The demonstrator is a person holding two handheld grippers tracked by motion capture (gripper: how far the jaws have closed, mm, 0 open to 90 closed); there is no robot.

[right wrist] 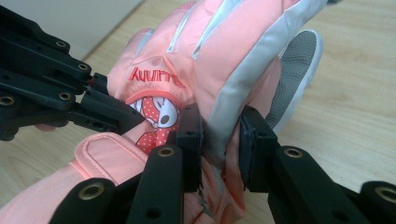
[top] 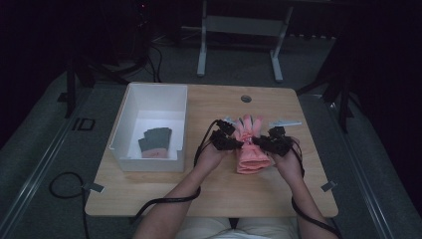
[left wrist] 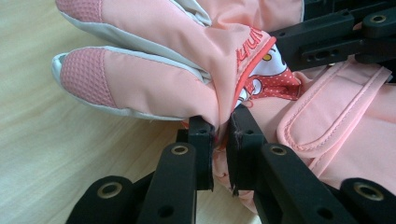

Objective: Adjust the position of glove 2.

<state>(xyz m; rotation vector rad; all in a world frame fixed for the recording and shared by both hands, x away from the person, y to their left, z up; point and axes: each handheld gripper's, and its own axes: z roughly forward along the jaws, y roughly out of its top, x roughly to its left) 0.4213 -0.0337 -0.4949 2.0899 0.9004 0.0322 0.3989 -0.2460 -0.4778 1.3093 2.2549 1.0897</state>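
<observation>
Two grippers on one pink glove here, one pinching each side of it. From the high view the glove sits right of the table's middle, its fingers pointing to the far side and its cuff towards the person. The left gripper has clamped onto the glove's left edge and the right gripper onto its right edge, so the two sets of black jaws almost face each other across it.

Up close in the left gripper view, the left gripper has its jaws nearly together with a fold of pink fabric squeezed between the pads, just below the cartoon patch with red lettering. Two of the glove's fingers with textured pink tips stick out to the left over the wood.

In the right gripper view, the right gripper is closed on a thicker bunch, the grey-white strip along the glove's side plus pink fabric, so its jaws stand a bit further apart. The wrist strap lies at lower left there, and the other gripper's black arms come in from the left.

On the left of the table there's a white bin with a dark grey glove lying flat in it, well apart from the pink one.
</observation>
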